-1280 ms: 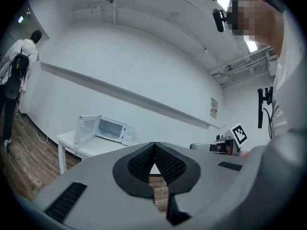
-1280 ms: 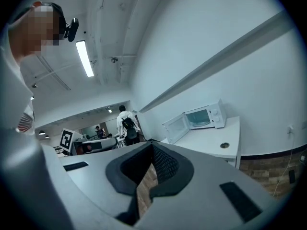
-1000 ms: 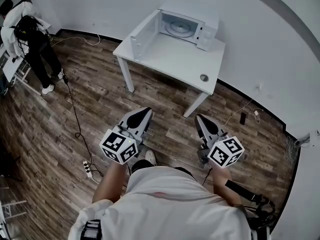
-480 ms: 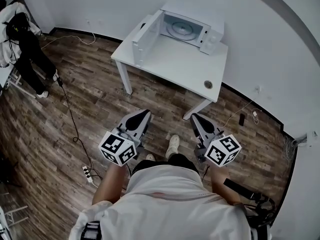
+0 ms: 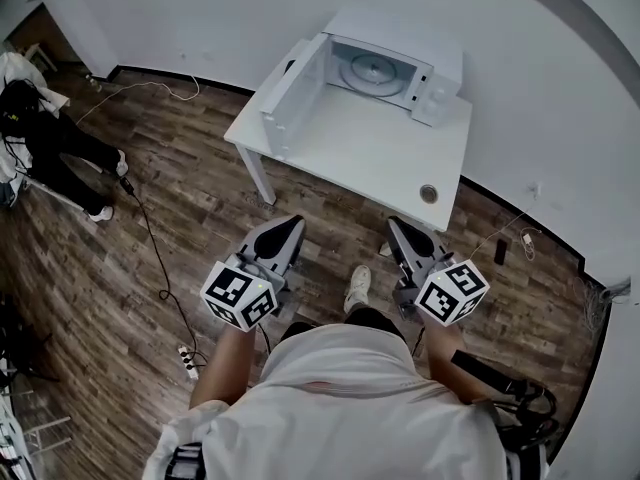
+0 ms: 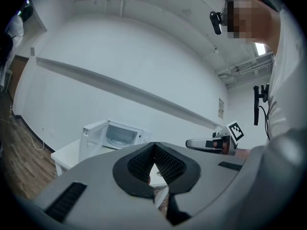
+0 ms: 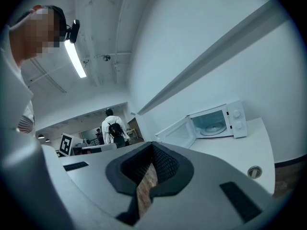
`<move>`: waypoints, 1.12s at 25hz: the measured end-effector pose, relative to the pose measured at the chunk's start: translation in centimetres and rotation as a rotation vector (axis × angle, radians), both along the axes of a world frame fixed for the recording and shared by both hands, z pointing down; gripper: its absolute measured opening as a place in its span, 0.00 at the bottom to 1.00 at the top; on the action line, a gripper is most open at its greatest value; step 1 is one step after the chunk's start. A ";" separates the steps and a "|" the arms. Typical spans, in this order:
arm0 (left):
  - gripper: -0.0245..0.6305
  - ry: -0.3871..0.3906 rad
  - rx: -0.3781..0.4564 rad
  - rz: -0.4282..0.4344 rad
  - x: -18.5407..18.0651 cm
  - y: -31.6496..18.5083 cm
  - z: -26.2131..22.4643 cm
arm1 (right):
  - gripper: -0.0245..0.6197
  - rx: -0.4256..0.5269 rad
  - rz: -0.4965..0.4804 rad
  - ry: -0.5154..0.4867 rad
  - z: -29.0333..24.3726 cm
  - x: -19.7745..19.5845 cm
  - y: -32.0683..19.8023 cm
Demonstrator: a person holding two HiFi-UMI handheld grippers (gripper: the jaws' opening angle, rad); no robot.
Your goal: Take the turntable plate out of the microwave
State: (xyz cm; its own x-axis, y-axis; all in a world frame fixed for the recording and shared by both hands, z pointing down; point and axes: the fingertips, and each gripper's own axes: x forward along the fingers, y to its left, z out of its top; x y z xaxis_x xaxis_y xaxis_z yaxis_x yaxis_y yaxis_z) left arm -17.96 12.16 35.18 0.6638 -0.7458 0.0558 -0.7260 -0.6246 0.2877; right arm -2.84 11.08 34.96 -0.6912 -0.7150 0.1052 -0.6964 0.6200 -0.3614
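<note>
Nearest the head camera is the person's white shirt (image 5: 340,408), and from it two bare forearms reach forward to the grippers, held side by side over the wood floor (image 5: 200,198). The left gripper (image 5: 288,226) has its jaws clenched together with nothing between them; in its own view the ribbed pads (image 6: 165,162) meet at the tip. The right gripper (image 5: 398,226) is likewise closed on nothing. One shoe (image 5: 357,288) shows on the floor between the two. A black cable (image 5: 150,238) runs across the boards to a power strip (image 5: 187,360) at the left. Beyond the grippers and well apart from them stands a white table (image 5: 380,158), with a small round fitting (image 5: 429,194) near its close corner. At the table's far side sits the white microwave (image 5: 400,30), its door (image 5: 290,93) swung wide open to the left. The turntable plate (image 5: 365,68) lies flat inside the microwave's chamber, touched by neither gripper. At the far left edge another person (image 5: 60,143) shows.
</note>
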 end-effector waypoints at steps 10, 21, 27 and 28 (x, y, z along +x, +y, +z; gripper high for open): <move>0.05 -0.025 -0.015 -0.010 6.7 -12.0 -0.5 | 0.04 -0.009 -0.011 -0.035 -0.1 6.3 -12.3; 0.05 -0.092 -0.035 -0.029 14.4 -24.4 0.0 | 0.04 -0.022 -0.064 -0.065 1.0 12.5 -25.0; 0.05 -0.136 -0.048 0.024 16.4 -27.2 0.6 | 0.04 -0.051 -0.080 -0.083 1.8 12.8 -26.3; 0.05 -0.139 -0.044 0.037 16.7 -27.7 0.8 | 0.04 -0.059 -0.073 -0.081 2.2 12.8 -26.5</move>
State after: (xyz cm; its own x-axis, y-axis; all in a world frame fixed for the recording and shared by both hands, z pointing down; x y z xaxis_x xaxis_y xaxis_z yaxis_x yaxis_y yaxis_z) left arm -1.26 -15.57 35.96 0.6741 -0.7161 0.1812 -0.7377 -0.6404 0.2138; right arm 10.00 -15.46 37.12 -0.7491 -0.6567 0.0875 -0.6174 0.6440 -0.4517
